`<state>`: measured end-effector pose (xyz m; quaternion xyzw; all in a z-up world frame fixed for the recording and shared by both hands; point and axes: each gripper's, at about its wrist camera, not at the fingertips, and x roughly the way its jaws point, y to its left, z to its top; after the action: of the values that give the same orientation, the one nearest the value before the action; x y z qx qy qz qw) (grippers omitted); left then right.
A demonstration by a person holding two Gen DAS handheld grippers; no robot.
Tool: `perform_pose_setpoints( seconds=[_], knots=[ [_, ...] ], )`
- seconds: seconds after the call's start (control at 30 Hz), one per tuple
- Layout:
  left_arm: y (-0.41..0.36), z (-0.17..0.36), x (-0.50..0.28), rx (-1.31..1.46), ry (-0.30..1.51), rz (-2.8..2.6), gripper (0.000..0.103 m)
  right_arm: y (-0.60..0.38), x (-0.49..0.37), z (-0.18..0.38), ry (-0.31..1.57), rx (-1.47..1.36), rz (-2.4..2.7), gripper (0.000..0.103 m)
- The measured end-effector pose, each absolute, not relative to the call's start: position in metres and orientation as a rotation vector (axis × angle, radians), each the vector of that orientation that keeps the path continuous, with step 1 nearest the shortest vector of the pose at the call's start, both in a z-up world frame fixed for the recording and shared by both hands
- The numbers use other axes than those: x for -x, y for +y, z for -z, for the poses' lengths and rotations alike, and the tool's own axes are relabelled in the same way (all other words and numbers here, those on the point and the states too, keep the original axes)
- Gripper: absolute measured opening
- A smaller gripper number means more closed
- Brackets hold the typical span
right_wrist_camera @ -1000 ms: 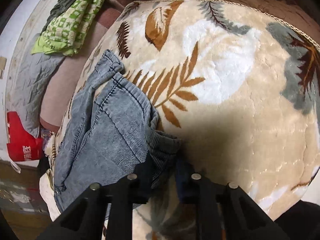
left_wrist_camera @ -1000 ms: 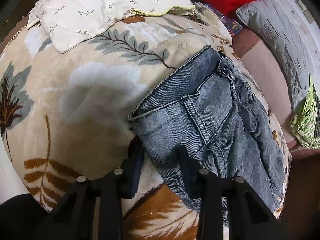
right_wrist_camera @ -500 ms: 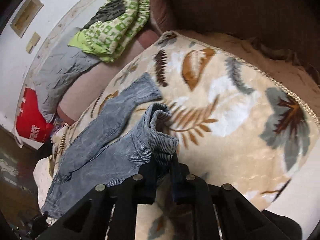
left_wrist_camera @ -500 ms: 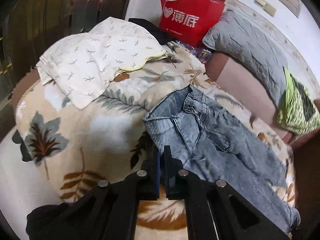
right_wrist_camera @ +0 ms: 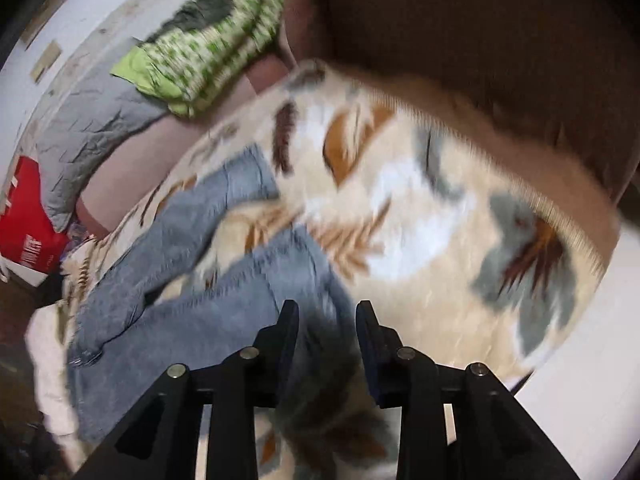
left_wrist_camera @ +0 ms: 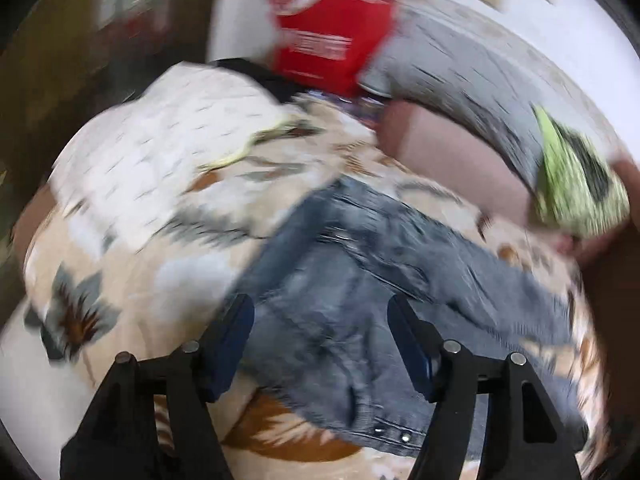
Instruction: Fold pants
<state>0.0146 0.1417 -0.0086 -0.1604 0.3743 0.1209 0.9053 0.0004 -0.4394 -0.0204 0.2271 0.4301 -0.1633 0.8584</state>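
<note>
The blue-grey jeans (left_wrist_camera: 360,280) lie spread on the leaf-print blanket (left_wrist_camera: 132,280), waistband toward me in the left wrist view. My left gripper (left_wrist_camera: 320,316) is open above the waistband, holding nothing. In the right wrist view the jeans (right_wrist_camera: 208,280) lie with both legs apart on the blanket (right_wrist_camera: 440,208). My right gripper (right_wrist_camera: 327,320) is open over the near leg's hem, empty. Both views are motion-blurred.
A white patterned pillow (left_wrist_camera: 168,148) lies at the blanket's far left. A red bag (left_wrist_camera: 332,40), a grey quilted cushion (left_wrist_camera: 460,80) and a green checked cloth (left_wrist_camera: 576,184) sit along the back wall. A brown surface (right_wrist_camera: 500,40) borders the blanket's far side.
Both grippers were shut on the jeans half a second ago; both have opened and let go. The jeans now lie flatter and more spread out. Both cameras are moving fast.
</note>
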Motion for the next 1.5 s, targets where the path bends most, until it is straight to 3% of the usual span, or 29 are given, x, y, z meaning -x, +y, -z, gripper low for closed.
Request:
perform_pose_setpoints(
  seconds=[0.07, 0.2, 0.43, 0.47, 0.53, 0.67, 0.7, 0.8, 1.07, 1.5],
  knots=[
    [0.127, 0.018, -0.025, 0.292, 0.827, -0.21, 0.07, -0.445, 0.0, 0.018, 0.89, -0.485, 0.356, 0.048],
    [0.11, 0.046, -0.041, 0.256, 0.907, -0.182, 0.07, -0.447, -0.034, 0.028, 0.94, -0.472, 0.258, 0.052],
    [0.092, 0.093, -0.056, 0.155, 1.012, -0.168, 0.07, -0.445, -0.136, 0.099, 1.218, -0.263, 0.207, 0.052],
    [0.092, 0.1, -0.056, 0.151, 1.029, -0.166, 0.07, -0.443, -0.14, 0.105, 1.236, -0.256, 0.183, 0.05],
    [0.095, 0.109, -0.055, 0.146, 1.038, -0.161, 0.071, -0.437, -0.142, 0.103, 1.218, -0.241, 0.128, 0.019],
    [0.093, 0.111, -0.056, 0.128, 1.024, -0.155, 0.073, -0.438, -0.138, 0.079, 1.112, -0.19, 0.182, 0.016],
    [0.092, 0.111, -0.056, 0.127, 1.024, -0.156, 0.074, -0.44, -0.14, 0.085, 1.126, -0.189, 0.208, 0.008],
    [0.092, 0.108, -0.059, 0.134, 1.034, -0.156, 0.074, -0.443, -0.141, 0.107, 1.169, -0.194, 0.221, 0.01],
    [0.119, 0.076, -0.082, 0.241, 0.97, -0.138, 0.074, -0.456, -0.157, 0.062, 1.07, -0.358, 0.151, 0.016],
    [0.19, 0.082, -0.181, 0.369, 1.048, -0.231, 0.074, -0.492, -0.228, 0.108, 1.18, -0.641, 0.101, 0.017]
  ],
)
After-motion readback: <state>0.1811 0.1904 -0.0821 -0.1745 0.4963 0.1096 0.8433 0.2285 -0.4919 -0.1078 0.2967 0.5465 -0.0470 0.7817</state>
